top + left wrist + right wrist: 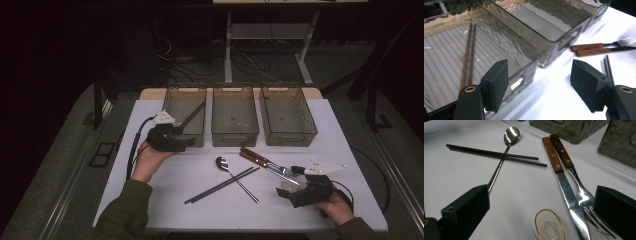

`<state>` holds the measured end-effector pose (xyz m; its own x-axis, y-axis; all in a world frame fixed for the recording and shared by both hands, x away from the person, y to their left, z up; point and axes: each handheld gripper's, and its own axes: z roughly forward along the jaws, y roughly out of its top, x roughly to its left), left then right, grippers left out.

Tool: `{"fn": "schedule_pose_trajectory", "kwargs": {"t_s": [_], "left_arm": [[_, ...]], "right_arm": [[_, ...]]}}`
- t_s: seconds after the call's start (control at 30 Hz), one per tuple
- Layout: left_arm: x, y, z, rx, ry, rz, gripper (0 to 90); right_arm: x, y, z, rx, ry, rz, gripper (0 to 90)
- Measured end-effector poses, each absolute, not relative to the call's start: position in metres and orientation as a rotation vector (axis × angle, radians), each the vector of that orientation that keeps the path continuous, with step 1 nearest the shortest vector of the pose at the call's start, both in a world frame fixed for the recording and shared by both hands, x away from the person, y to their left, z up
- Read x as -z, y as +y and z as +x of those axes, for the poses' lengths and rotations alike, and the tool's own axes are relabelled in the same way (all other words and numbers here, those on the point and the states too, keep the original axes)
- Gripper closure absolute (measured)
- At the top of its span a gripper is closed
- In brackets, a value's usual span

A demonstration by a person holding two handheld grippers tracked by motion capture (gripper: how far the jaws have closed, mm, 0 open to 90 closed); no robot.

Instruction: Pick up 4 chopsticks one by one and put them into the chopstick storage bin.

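My right hand-held gripper [292, 192] rests low at the near right of the white tabletop [165, 185], jaws wide apart with nothing pressed between the pads; in the right gripper view a small clear glass rest [550, 225] with an amber rim lies on the tabletop between them. Just beside it, a knife [564, 187] and a fork [576, 182], both wooden-handled, lie side by side and touching, the fork's tines reaching the right-hand pad. Beyond these, toward the middle of the tabletop, a pair of black chopsticks [222, 185] lies crossed over the handle of a steel spoon [235, 177], whose bowl points away from me. My left hand-held gripper [182, 142] hangs at the near wall of the left bin [172, 102], jaws wide with nothing held; in the left gripper view one pad hangs over the bin and the other over the tabletop, the bin's wall between them but untouched. A pair of brown chopsticks [468, 55] lies in that left bin, on its ribbed floor, the two sticks close together and parallel. At the far edge, three smoky clear bins stand in a row: the left one, a middle bin [235, 131] and a right bin [289, 135].
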<state>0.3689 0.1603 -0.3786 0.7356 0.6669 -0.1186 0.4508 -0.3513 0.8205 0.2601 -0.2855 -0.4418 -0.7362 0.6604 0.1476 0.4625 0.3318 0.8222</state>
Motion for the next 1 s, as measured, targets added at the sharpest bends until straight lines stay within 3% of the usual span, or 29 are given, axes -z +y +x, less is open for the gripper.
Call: {"fn": "schedule_pose_trajectory", "kwargs": {"t_s": [1.0], "left_arm": [[0.408, 0.152, 0.304, -0.277, 0.776, 2.04, 21.2]], "right_arm": [[0.441, -0.285, 0.259, -1.359, 2.384, 1.011, 0.6]]}}
